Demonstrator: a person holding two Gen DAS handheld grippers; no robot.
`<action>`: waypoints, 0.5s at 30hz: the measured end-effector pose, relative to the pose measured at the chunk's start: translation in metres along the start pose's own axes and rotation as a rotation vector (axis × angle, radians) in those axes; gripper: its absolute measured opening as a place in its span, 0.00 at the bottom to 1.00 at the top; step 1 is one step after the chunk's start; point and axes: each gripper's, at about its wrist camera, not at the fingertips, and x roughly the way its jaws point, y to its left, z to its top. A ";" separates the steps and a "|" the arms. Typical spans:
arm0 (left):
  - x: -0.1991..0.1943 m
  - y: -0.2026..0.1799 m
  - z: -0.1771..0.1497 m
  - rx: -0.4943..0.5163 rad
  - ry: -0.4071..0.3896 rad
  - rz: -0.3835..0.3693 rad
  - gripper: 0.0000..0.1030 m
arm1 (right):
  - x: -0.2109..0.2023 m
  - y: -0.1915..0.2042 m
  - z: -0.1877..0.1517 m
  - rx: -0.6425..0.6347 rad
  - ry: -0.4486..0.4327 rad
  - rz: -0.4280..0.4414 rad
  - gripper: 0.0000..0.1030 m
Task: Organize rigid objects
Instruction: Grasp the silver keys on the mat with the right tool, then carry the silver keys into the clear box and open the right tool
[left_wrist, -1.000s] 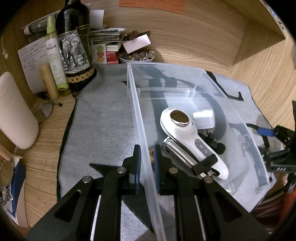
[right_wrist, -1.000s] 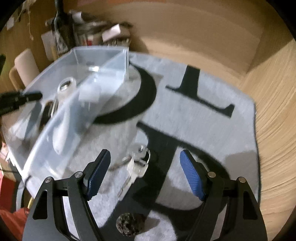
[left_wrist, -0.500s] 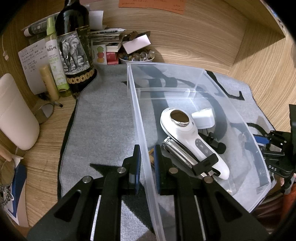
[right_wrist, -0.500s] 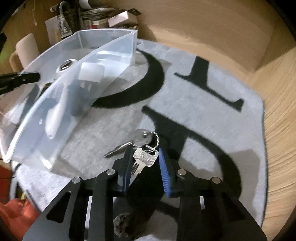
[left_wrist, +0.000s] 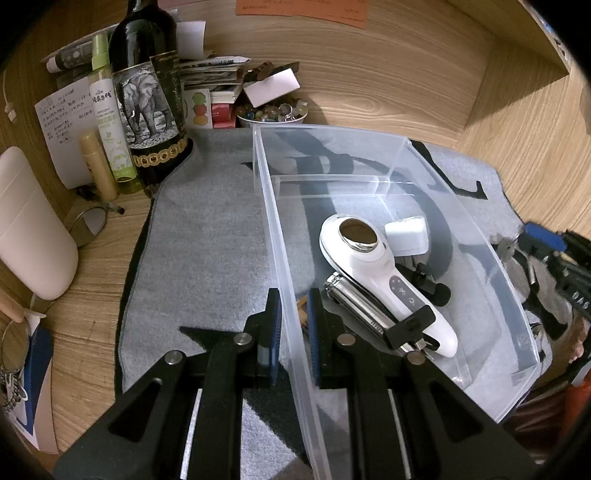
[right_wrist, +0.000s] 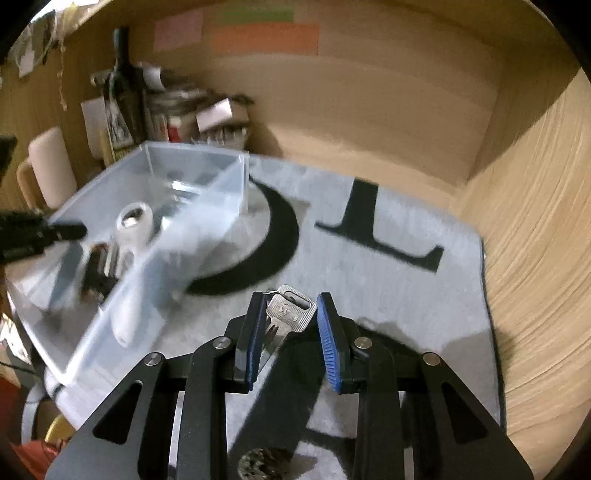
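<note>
While we look along the left gripper (left_wrist: 294, 332), we see its jaws pressed together on the near wall of a clear plastic box (left_wrist: 280, 236), which stands on a grey mat (left_wrist: 207, 240) with black letters. Inside the box lie a white handheld device (left_wrist: 373, 266) with a round metal head, a small white block (left_wrist: 406, 234) just beside that head, a metal clipper (left_wrist: 362, 306) partly under the device, and a small black part (left_wrist: 432, 286); what this last one is we cannot tell. At the far end of the box, a thin clear divider crosses from wall to wall. Our right gripper (right_wrist: 291, 325) pinches the keys (right_wrist: 290, 314) between its blue pads: a flat silver key with a slotted hole and stamped letters, joined to a ring with another key half hidden behind the left pad. They are held above the mat, outside the box and to its right.
</note>
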 end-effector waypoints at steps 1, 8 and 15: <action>0.000 -0.001 0.000 0.000 0.000 -0.001 0.12 | -0.004 0.001 0.004 0.002 -0.015 0.004 0.25; 0.000 -0.001 -0.001 -0.002 0.000 -0.003 0.12 | -0.023 0.016 0.030 -0.004 -0.110 0.052 0.25; 0.000 -0.002 -0.001 -0.003 0.000 -0.001 0.12 | -0.037 0.041 0.051 -0.037 -0.189 0.110 0.25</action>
